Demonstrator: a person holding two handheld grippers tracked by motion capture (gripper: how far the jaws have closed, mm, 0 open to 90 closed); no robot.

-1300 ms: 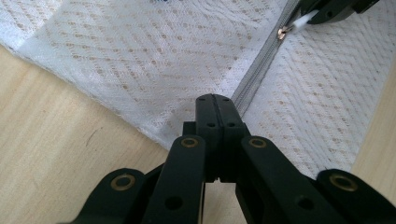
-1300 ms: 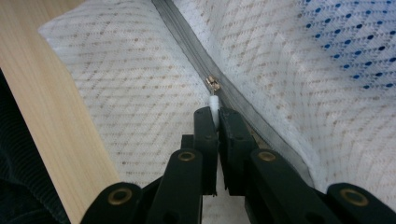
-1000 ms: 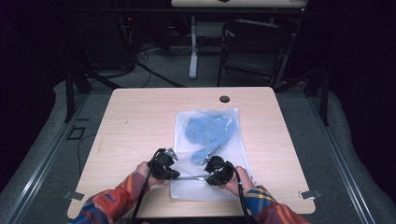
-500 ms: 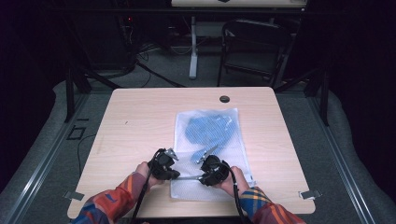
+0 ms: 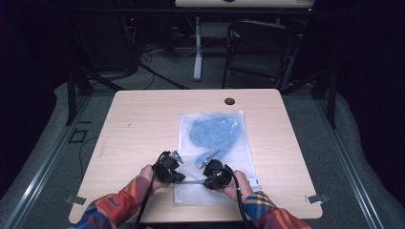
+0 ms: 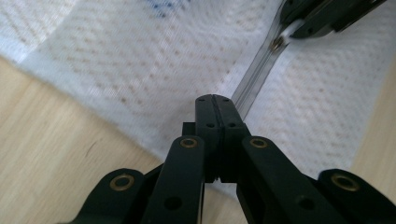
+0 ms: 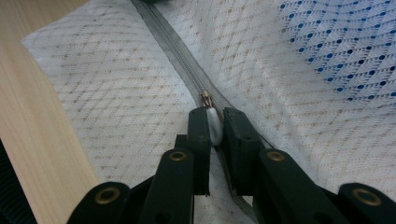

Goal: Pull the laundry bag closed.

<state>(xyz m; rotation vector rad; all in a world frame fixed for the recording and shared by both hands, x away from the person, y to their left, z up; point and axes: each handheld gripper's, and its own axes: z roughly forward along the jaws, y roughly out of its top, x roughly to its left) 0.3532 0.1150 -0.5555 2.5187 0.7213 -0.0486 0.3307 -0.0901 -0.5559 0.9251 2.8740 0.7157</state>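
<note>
The left gripper (image 6: 215,100) pinches the mesh bag (image 6: 140,60) closed near its zipper (image 6: 254,79) to hold it steady, while the right gripper (image 7: 216,116) grips the zipper pull (image 7: 213,123), its fingers just closing on it.

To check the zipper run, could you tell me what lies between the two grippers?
A closed stretch of grey zipper on the white mesh bag, seen in the left gripper view.

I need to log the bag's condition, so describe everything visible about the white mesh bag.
The white mesh bag lies flat on the wooden table, a soft, see-through netted pouch with a blue garment showing through its far half. A grey zipper runs across its near end. The left gripper is pinched shut on the fabric at the zipper line, while the right gripper has the white zipper pull between its jaws.
</note>
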